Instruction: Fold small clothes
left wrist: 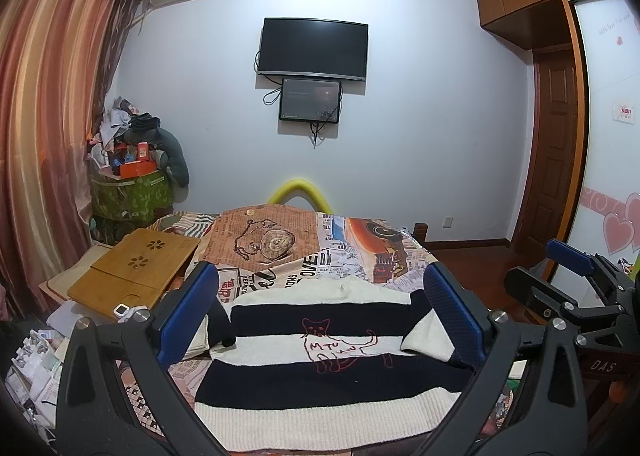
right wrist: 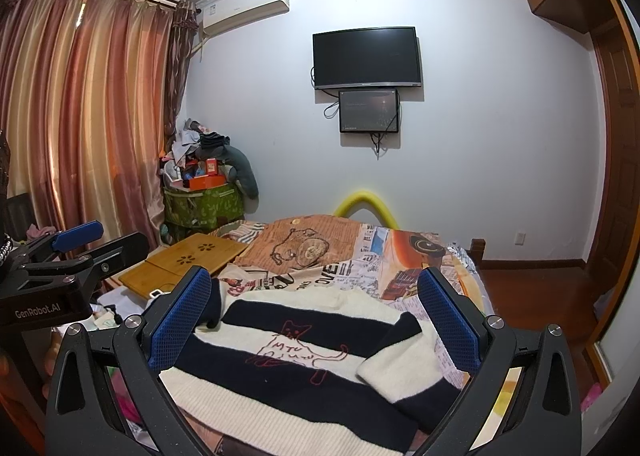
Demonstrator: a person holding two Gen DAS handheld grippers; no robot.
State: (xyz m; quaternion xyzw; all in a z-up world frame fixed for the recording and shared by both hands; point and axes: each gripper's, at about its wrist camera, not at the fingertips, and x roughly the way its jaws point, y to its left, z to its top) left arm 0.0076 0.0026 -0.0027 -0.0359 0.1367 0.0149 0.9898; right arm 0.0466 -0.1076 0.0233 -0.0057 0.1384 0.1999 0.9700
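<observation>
A small knitted sweater (left wrist: 320,372) with cream and navy stripes and a red cat outline lies flat on the bed, both sleeves folded in over the body. In the right wrist view the same sweater (right wrist: 304,360) fills the near part of the bed. My left gripper (left wrist: 320,312) is open, held above the sweater with nothing between its blue pads (left wrist: 188,312). My right gripper (right wrist: 316,316) is open too, over the sweater's right half. The right gripper (left wrist: 568,280) shows at the right edge of the left wrist view, and the left gripper (right wrist: 76,256) shows at the left of the right wrist view.
The bed carries a newspaper-print cover (left wrist: 304,252). A bamboo lap table (left wrist: 136,268) lies at the bed's left side, with loose clutter (left wrist: 36,364) near it. A green box piled with things (left wrist: 132,192) stands in the corner by the curtains (right wrist: 80,116). A wardrobe (left wrist: 608,136) stands on the right.
</observation>
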